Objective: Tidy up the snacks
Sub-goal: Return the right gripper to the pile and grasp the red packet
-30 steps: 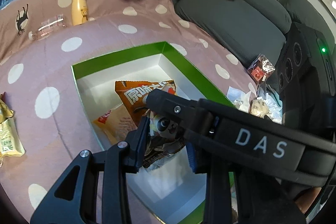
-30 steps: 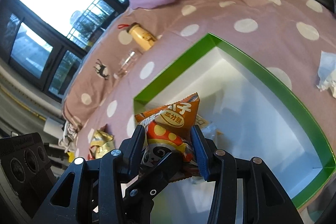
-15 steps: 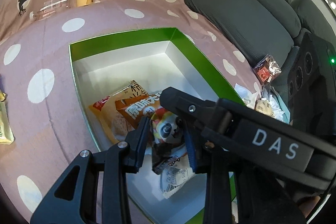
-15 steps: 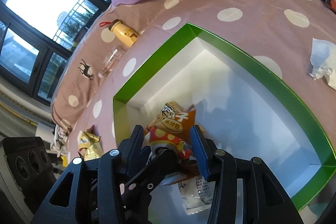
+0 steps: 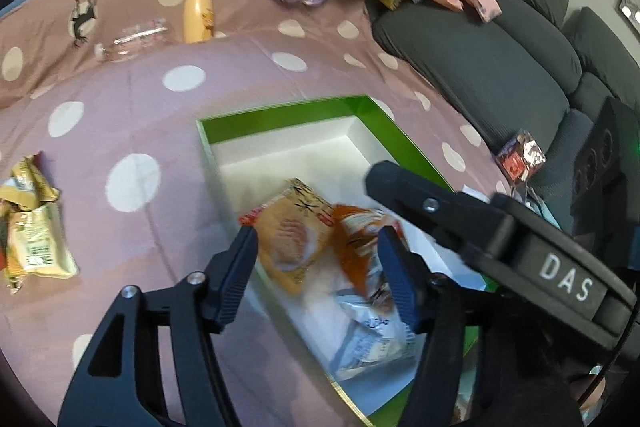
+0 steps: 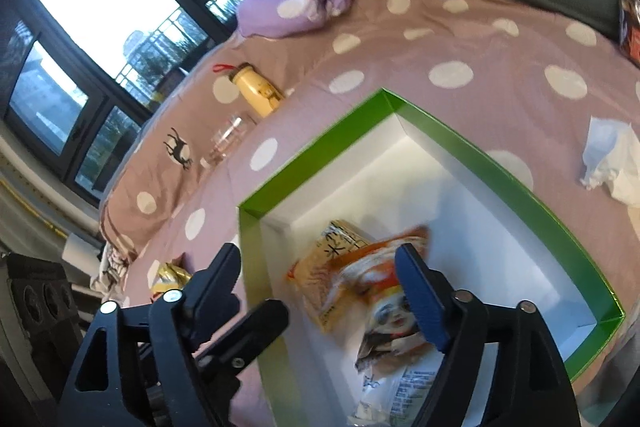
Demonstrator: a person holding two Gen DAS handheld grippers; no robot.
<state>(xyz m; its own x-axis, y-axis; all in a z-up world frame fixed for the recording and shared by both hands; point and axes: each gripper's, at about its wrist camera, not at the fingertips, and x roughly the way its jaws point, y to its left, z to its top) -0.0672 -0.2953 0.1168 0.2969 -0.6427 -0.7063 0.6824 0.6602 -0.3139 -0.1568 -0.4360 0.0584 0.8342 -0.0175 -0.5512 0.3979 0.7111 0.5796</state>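
Both grippers, left (image 5: pixel 316 267) and right (image 6: pixel 320 287), hang over the green box (image 5: pixel 280 113) with jaws opening, pads off the panda snack (image 6: pixel 384 307). It lies in the box beside an orange pack (image 5: pixel 292 239). Gold packs (image 5: pixel 28 223) outside the box remain.

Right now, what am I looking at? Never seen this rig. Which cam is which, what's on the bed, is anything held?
No robot: a person carries a handheld two-finger gripper in each hand, each with a fisheye camera looking along its fingers. One picture is from the left gripper, the other from the right gripper. Both hover over a green-rimmed white box on a pink polka-dot bedspread. In the box lie a panda snack bag and an orange snack packet. Both grippers' jaws are opening; the bags sit between them, but nothing is gripped. Gold snack packets, a yellow bottle and a crumpled tissue lie outside.
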